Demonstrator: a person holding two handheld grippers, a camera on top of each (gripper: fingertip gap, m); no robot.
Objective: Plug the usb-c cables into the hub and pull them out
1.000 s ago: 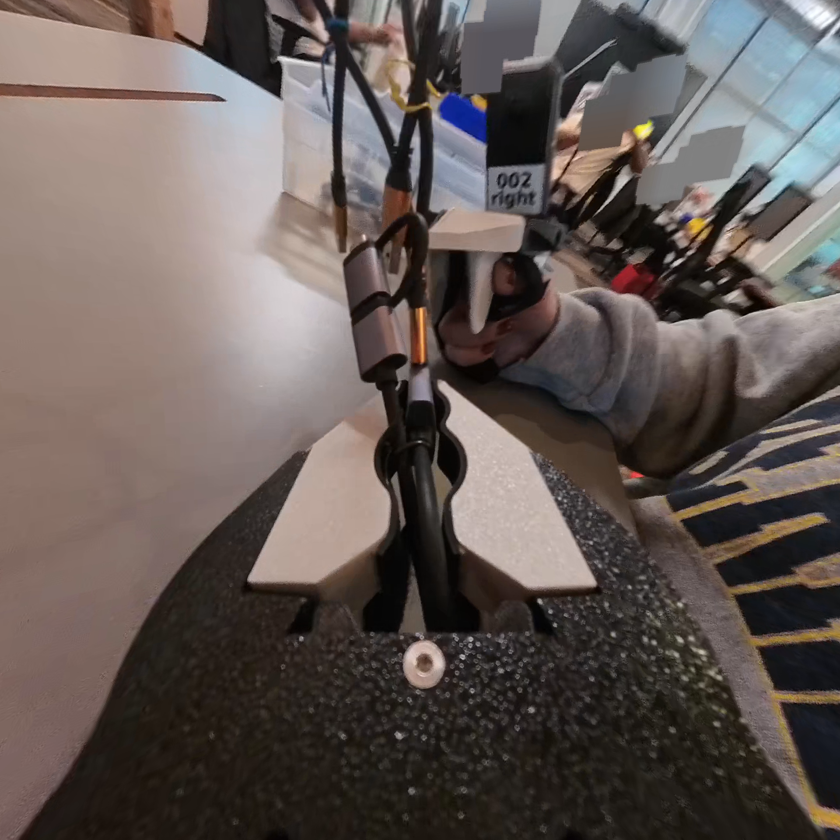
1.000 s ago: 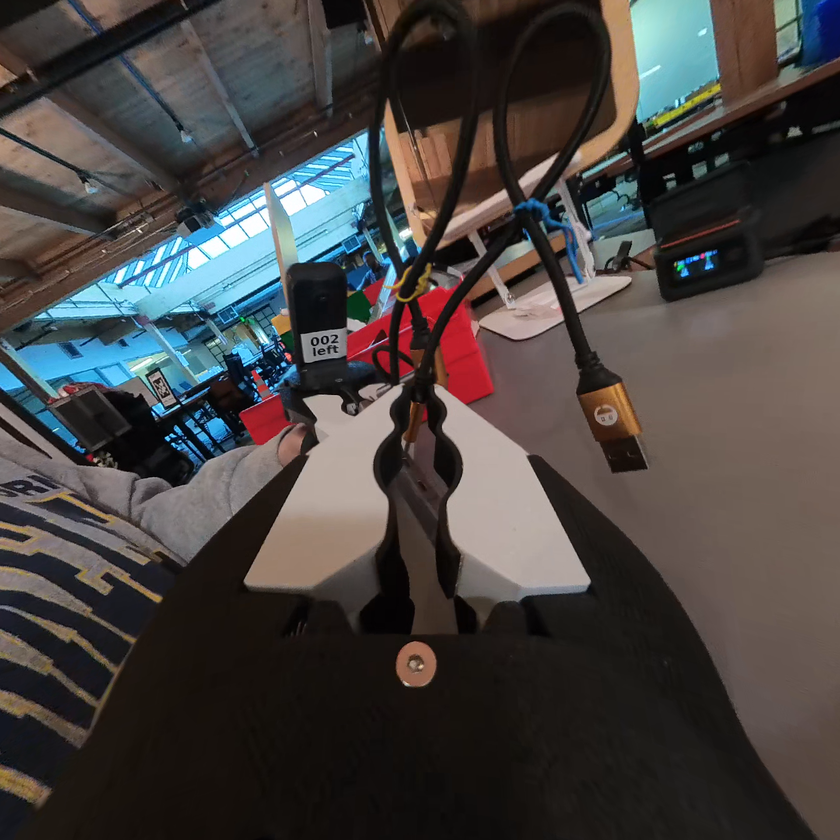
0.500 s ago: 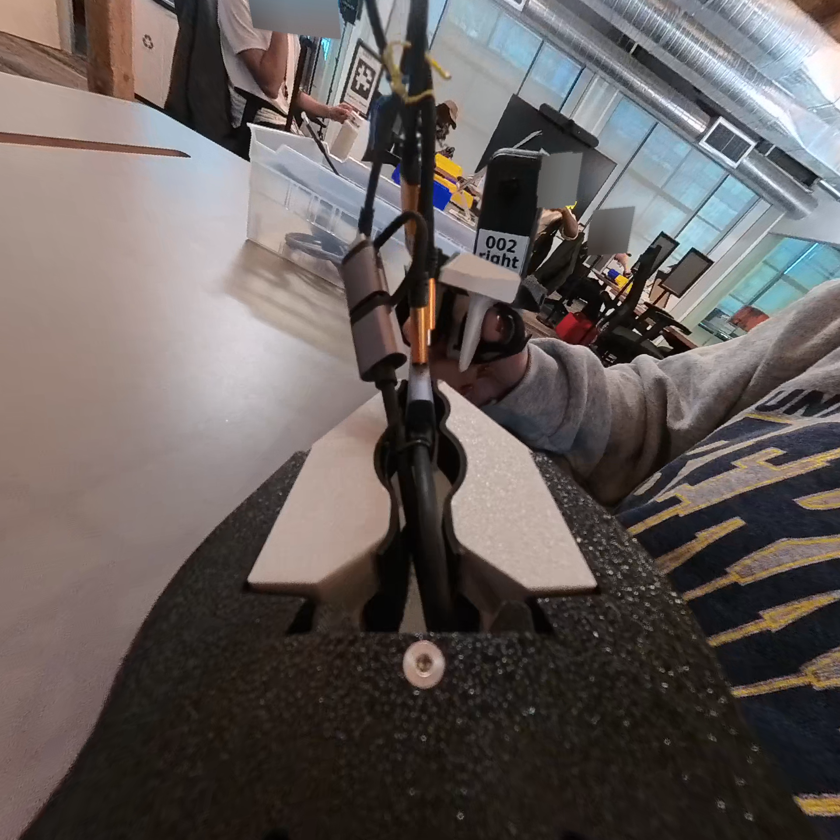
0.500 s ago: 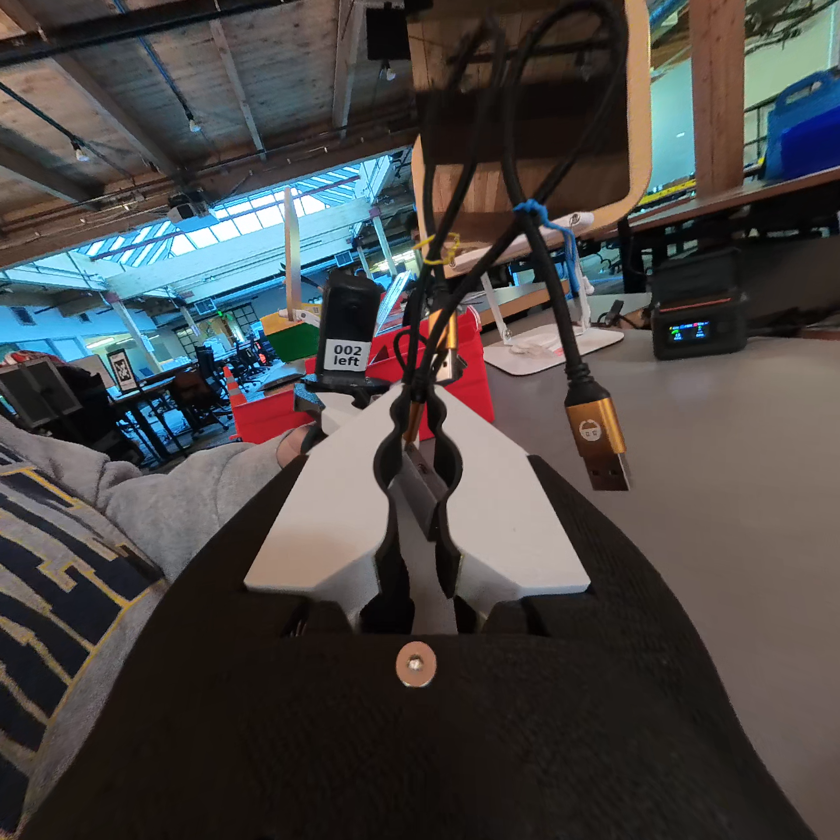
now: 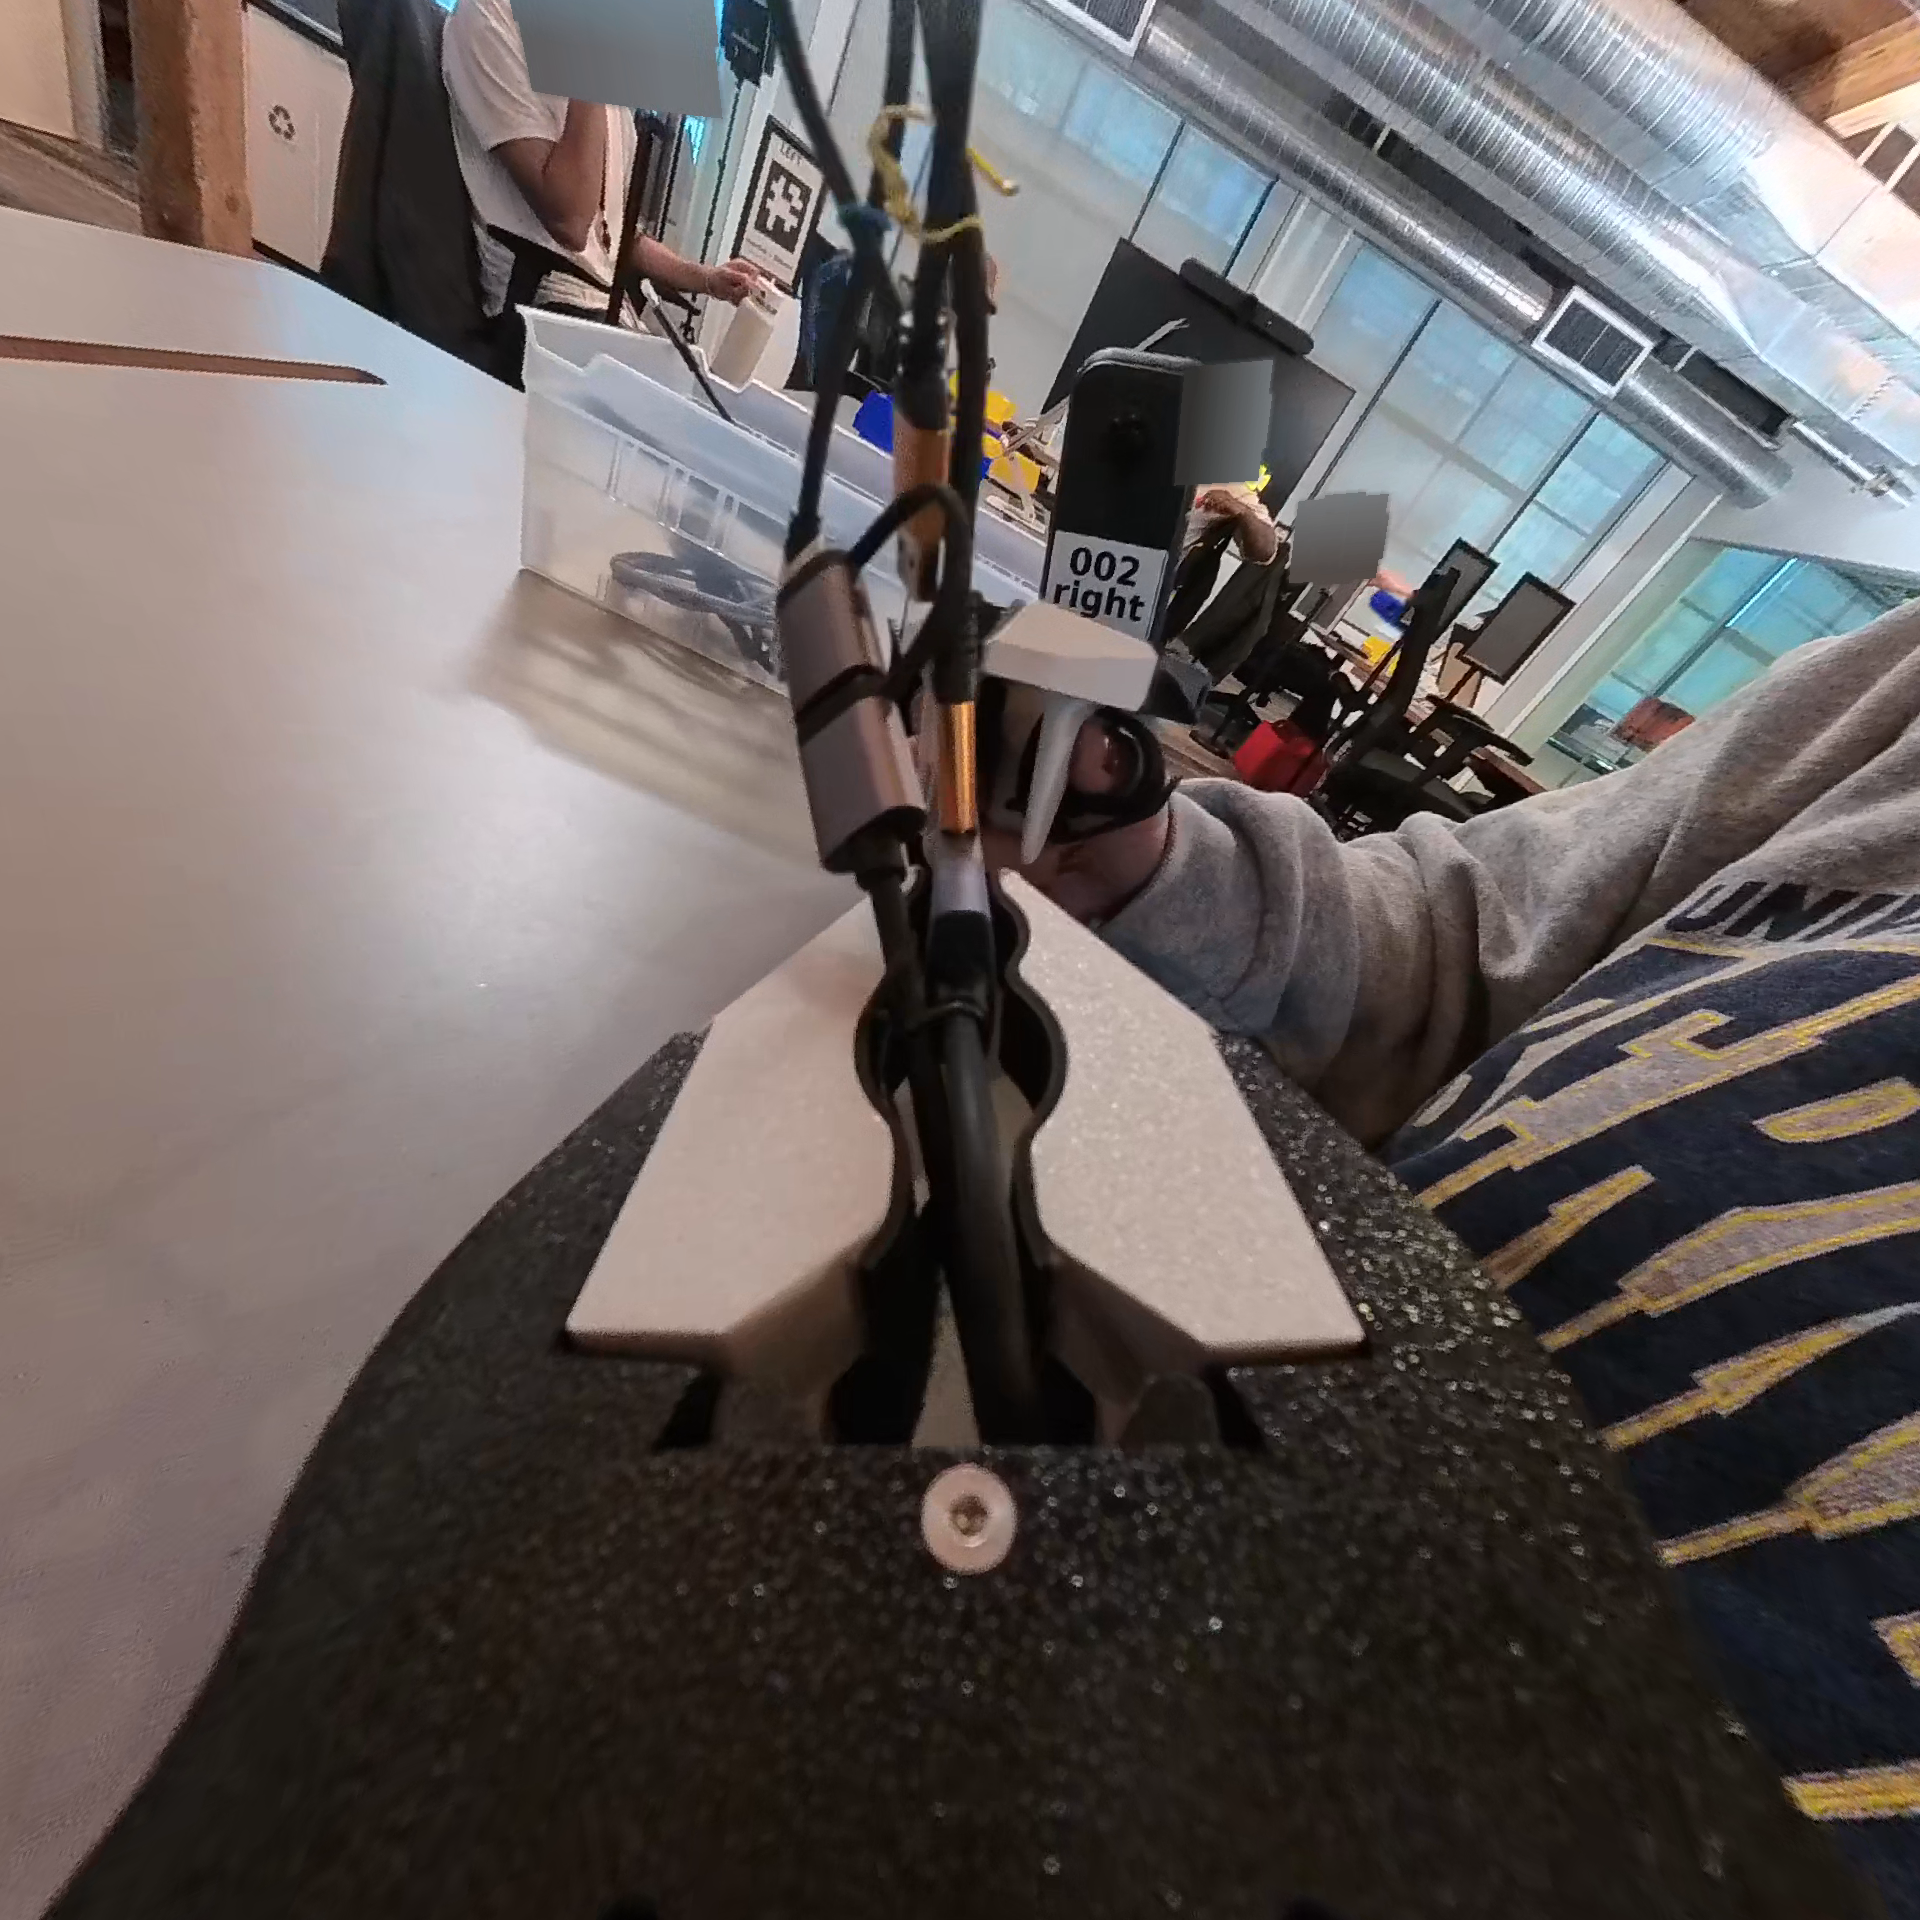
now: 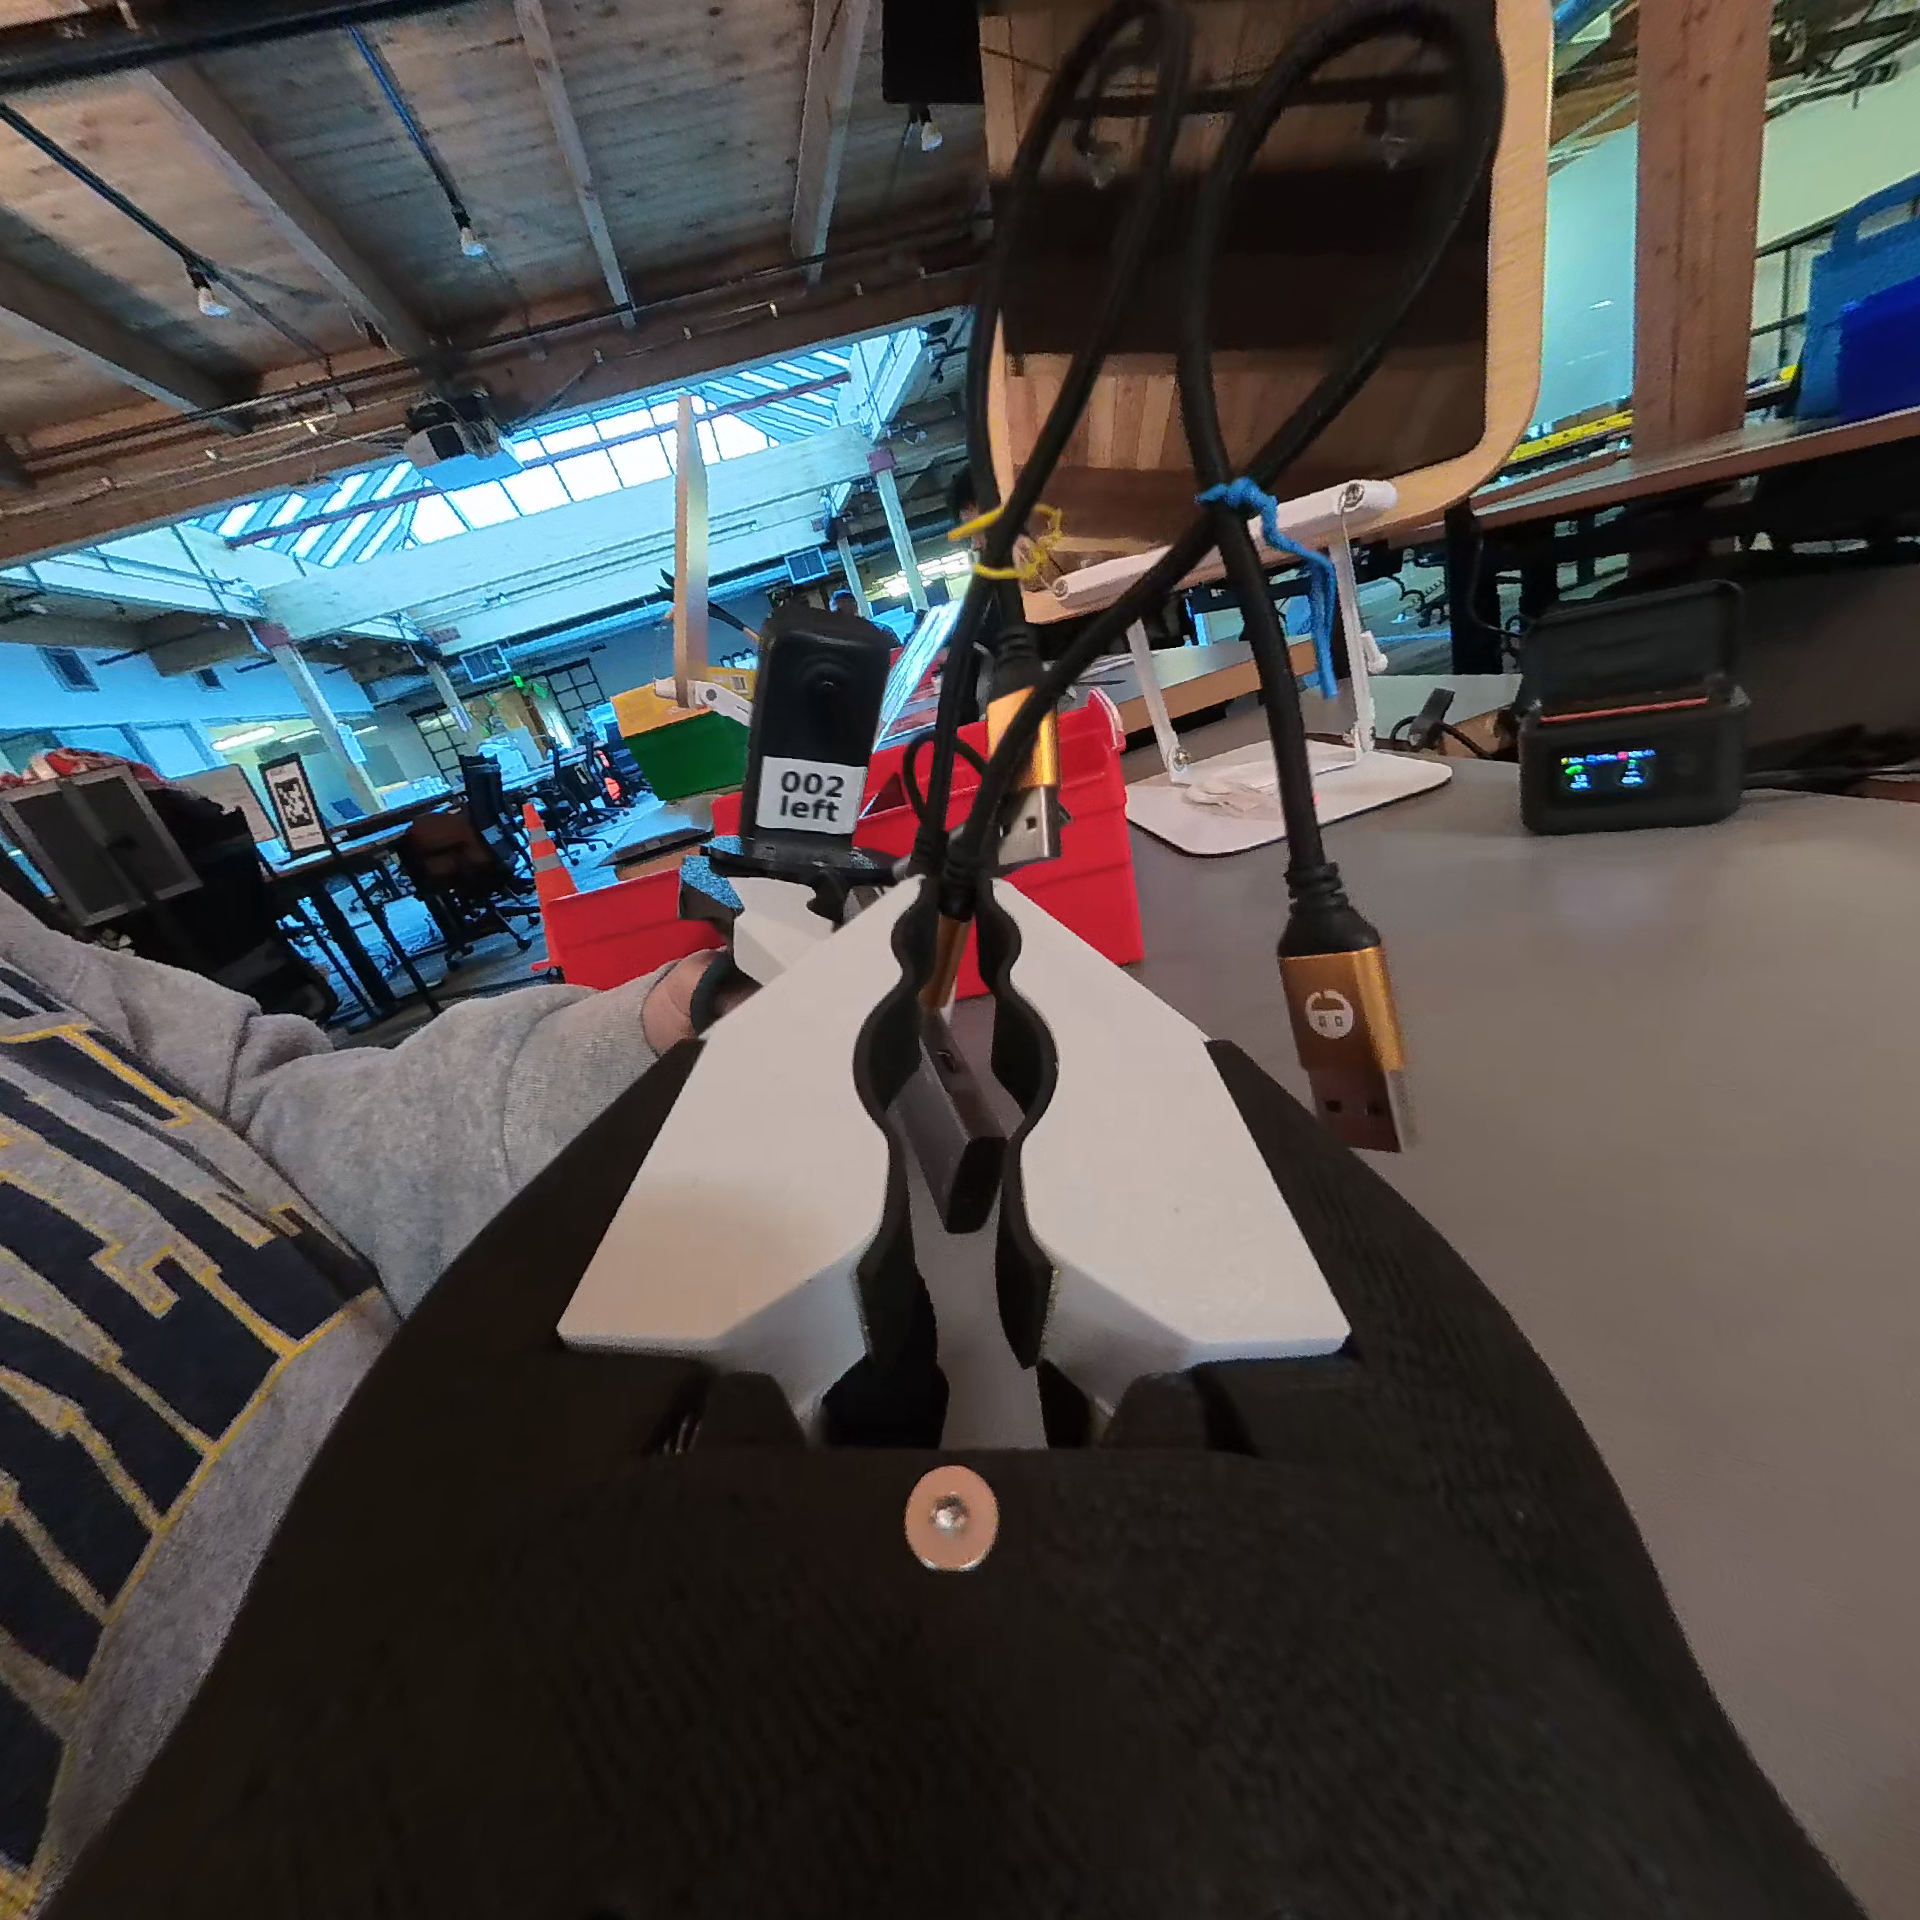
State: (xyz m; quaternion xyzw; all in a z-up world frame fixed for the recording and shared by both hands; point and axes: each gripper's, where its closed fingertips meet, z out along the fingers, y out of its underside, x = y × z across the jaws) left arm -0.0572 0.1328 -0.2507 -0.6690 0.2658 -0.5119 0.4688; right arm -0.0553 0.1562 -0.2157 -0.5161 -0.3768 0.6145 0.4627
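In the left wrist view my left gripper (image 5: pixel 951 909) is shut on a black cable (image 5: pixel 977 1174) just behind its silver sleeve and gold plug (image 5: pixel 956 769), which points at the right gripper (image 5: pixel 1049 727). A grey oblong adapter with a black band (image 5: pixel 847 727) hangs just left of the plug. In the right wrist view my right gripper (image 6: pixel 951 904) is shut on the slim grey hub (image 6: pixel 951 1122). A gold plug (image 6: pixel 943 956) sits at the hub's far end; I cannot tell if it is seated. Black cables loop overhead, and two gold USB-A ends (image 6: pixel 1345 1039) (image 6: pixel 1023 769) dangle.
The grey table (image 5: pixel 260 831) lies to the left with a clear plastic bin (image 5: pixel 644 468) on it. A red bin (image 6: pixel 1039 894), a white stand (image 6: pixel 1278 779) and a black power unit (image 6: pixel 1626 748) stand on the table beyond. The person's grey sleeve (image 5: pixel 1351 914) and patterned shirt are close by. About 4 cm separates my left fingertips from my right. Both grippers' tips are roughly 35 cm from the black power unit (image 6: pixel 1626 748).
Both views have tilted upward and the two grippers stay facing each other, still shut. The dangling USB-A ends have swung, one now close to the right fingertips.
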